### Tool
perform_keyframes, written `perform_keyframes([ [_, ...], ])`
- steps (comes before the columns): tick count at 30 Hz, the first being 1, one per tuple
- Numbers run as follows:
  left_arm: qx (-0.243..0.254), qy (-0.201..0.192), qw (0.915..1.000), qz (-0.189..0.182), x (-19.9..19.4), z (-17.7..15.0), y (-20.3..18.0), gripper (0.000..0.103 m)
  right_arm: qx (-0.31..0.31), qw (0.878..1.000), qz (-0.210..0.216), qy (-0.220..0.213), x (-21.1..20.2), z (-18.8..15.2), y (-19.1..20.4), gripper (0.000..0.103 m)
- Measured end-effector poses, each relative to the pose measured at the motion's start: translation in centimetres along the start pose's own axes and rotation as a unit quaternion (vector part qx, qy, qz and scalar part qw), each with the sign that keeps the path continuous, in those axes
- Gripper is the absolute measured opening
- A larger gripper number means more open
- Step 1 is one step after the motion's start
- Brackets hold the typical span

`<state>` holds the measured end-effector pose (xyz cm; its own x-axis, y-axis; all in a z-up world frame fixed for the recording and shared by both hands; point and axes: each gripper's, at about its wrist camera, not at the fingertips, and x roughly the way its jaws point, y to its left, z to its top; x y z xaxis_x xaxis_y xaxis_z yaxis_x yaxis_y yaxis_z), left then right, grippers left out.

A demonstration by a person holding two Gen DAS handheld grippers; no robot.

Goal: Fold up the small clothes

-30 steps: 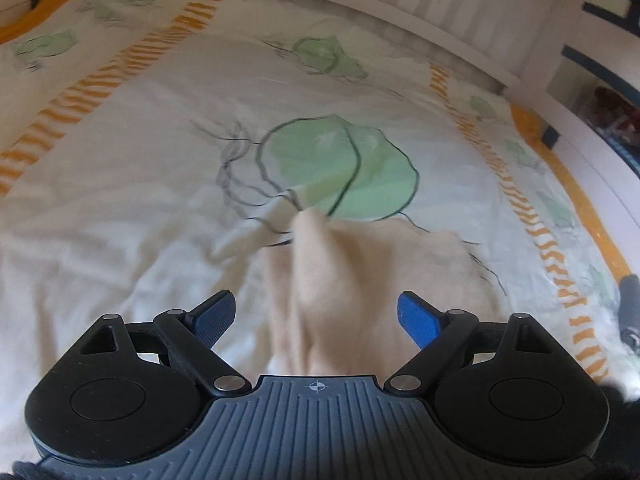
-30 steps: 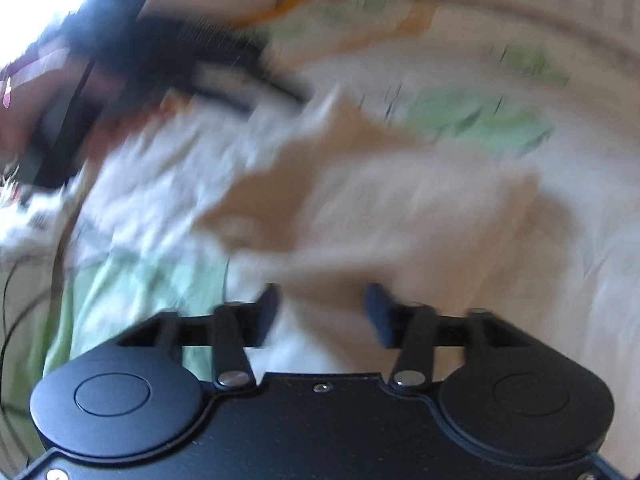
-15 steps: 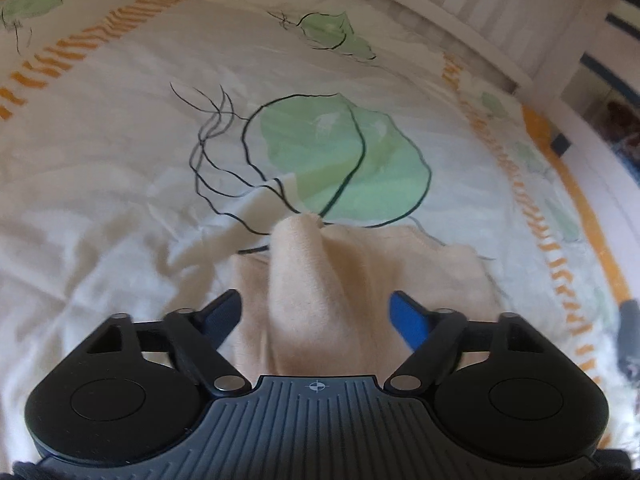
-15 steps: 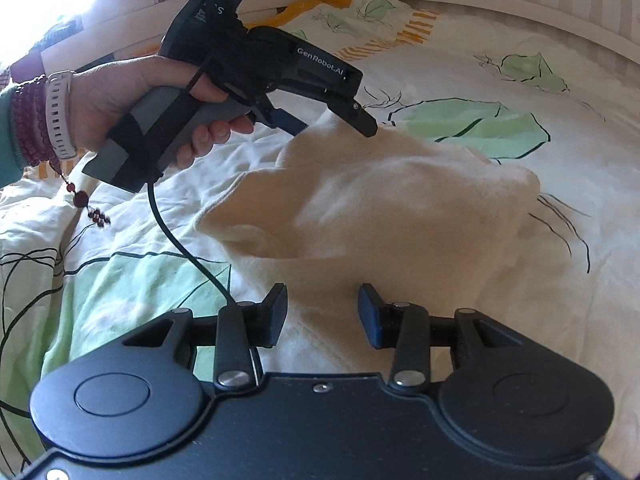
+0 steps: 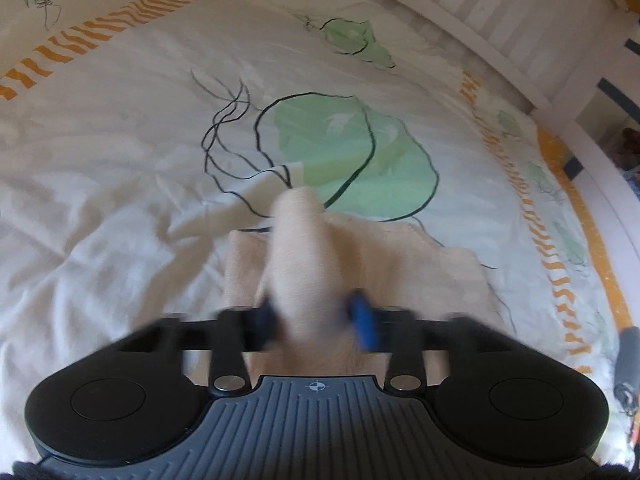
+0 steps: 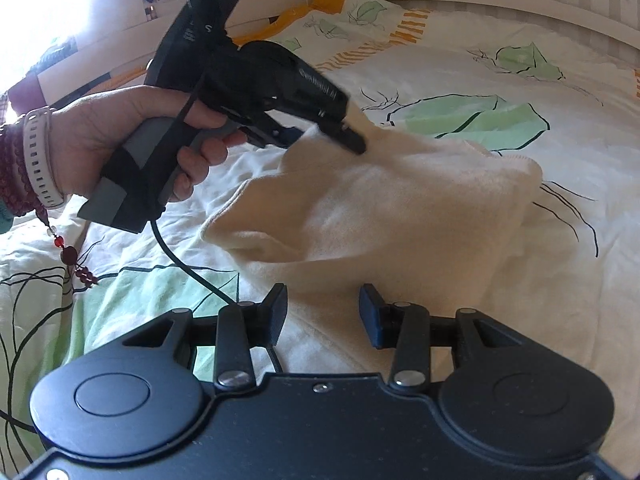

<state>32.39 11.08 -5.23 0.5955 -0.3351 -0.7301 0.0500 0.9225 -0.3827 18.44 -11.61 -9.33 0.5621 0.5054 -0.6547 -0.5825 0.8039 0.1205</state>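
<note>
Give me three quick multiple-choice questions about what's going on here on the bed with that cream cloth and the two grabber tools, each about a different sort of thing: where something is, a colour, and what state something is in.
1. Where does the cream garment lie?
A. On the leaf-print bedspread
B. On a wooden floor
C. In a basket

2. What colour are the stripes along the bedspread's border?
A. Blue
B. Orange
C. Purple

3. What is between the fingers of the left gripper?
A. Nothing
B. A raised fold of the garment
C. A cable

Answers:
1 A, the garment rests on the white cover printed with green leaves.
2 B, the border dashes are orange in both views.
3 B, the left wrist view shows the jaws closing with a cream ridge standing between the blue pads; the right gripper stands open above the cloth.
</note>
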Motion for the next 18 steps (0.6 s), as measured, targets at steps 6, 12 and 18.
perform_keyframes([
  [6, 0.000, -0.004, 1.0000, 0.000, 0.5, 2.3, 1.7, 0.007, -0.018, 1.000, -0.003, -0.009, -0.4, 0.2, 0.5, 0.050],
  [12, -0.003, 0.026, 0.9991, 0.033, 2.5, 2.9, 4.1, 0.007, -0.021, 1.000, -0.004, 0.004, 0.1, -0.1, 0.5, 0.051],
  [18, 0.013, 0.025, 0.9982, 0.052, 1.9, 2.8, 4.2, 0.025, -0.018, 1.000, 0.000, 0.007, 0.0, 0.0, 0.6, 0.051],
])
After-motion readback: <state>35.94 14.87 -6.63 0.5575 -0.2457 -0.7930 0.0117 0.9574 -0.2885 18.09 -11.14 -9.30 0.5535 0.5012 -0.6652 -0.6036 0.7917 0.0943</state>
